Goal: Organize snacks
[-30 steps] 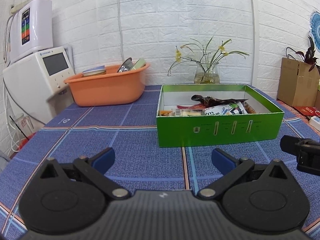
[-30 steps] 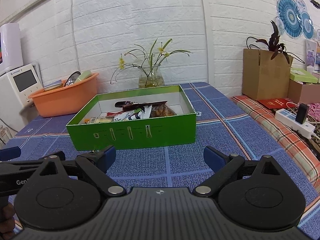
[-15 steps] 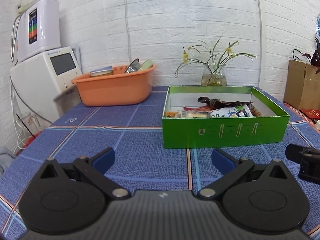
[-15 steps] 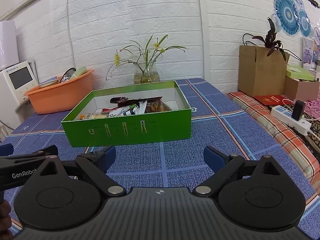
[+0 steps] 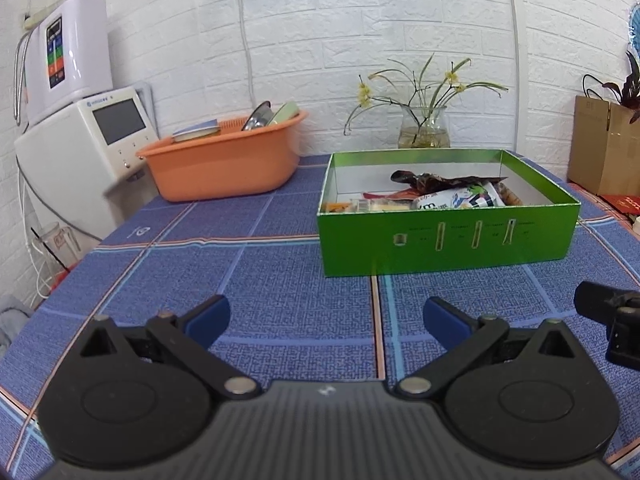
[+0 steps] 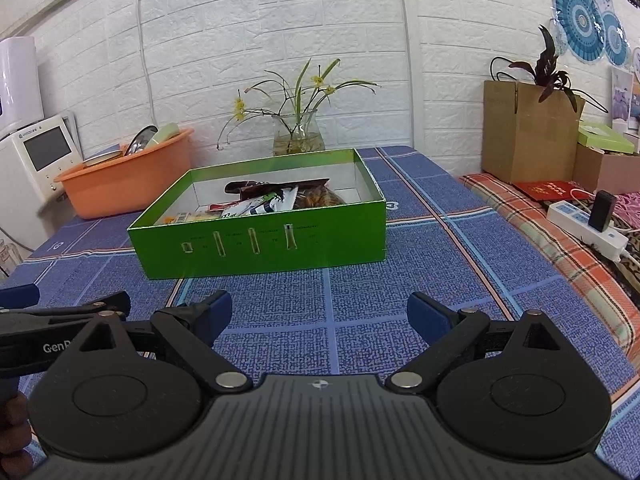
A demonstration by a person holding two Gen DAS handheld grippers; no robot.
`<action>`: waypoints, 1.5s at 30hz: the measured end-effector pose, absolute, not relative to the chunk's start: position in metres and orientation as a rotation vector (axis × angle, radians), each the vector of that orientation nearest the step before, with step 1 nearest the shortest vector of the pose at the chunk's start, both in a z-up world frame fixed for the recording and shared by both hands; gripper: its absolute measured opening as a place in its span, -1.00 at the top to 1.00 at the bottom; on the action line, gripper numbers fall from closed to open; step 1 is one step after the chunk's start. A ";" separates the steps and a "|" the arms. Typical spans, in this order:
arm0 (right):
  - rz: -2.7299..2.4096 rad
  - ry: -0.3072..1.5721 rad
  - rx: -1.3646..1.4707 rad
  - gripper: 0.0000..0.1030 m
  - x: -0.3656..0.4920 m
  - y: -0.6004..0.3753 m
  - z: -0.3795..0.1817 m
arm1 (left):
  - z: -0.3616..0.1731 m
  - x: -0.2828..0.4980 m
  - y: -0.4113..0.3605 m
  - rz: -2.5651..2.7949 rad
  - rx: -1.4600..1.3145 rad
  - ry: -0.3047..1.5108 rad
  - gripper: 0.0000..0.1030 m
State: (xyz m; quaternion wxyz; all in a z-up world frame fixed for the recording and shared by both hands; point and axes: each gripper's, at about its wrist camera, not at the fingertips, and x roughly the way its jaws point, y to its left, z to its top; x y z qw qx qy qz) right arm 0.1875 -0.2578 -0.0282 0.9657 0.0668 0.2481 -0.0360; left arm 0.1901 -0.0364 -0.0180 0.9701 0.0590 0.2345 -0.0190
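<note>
Snacks (image 5: 448, 196) sit piled inside the green box (image 5: 448, 240), and from the left wrist view that's where every packet in sight lies: a dark crinkled wrapper on top, a white-and-green pouch under it, flat packs toward the box's left end. The left gripper (image 5: 326, 318) hangs low over the blue checked tablecloth (image 5: 280, 280), fingers spread wide, nothing between them, well short of the box. Off to the right edge a dark piece of the other tool pokes in. An orange basin (image 5: 224, 164) stands back left, a glass vase (image 5: 424, 132) of flowers behind the box.

Over to the right wrist view: same box (image 6: 260, 240), seen slightly from its right, the snack heap (image 6: 272, 200) leaning loosely against itself. The right gripper (image 6: 320, 316) is also parted and holding nothing, hovering over bare cloth near the box's front wall. No loose packet shows on the table in either view.

So, my read: with everything boxed and both tools bare, this fits either a pause ahead of sorting the jumble inside, or the close after the last packet went in. If tidying inside is wanted, it calls for clearing the box's front wall and coming down from above onto the topmost wrapper, which looks thin and slippery.
</note>
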 end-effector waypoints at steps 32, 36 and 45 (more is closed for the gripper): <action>-0.054 0.529 0.118 -1.00 0.188 -0.249 -0.034 | -0.025 0.193 -0.035 -0.060 0.099 0.505 -0.99; -0.053 0.536 0.117 -1.00 0.188 -0.249 -0.035 | -0.026 0.192 -0.036 -0.063 0.109 0.508 -0.99; -0.051 0.541 0.118 -1.00 0.187 -0.248 -0.036 | -0.024 0.192 -0.034 -0.056 0.099 0.495 -0.99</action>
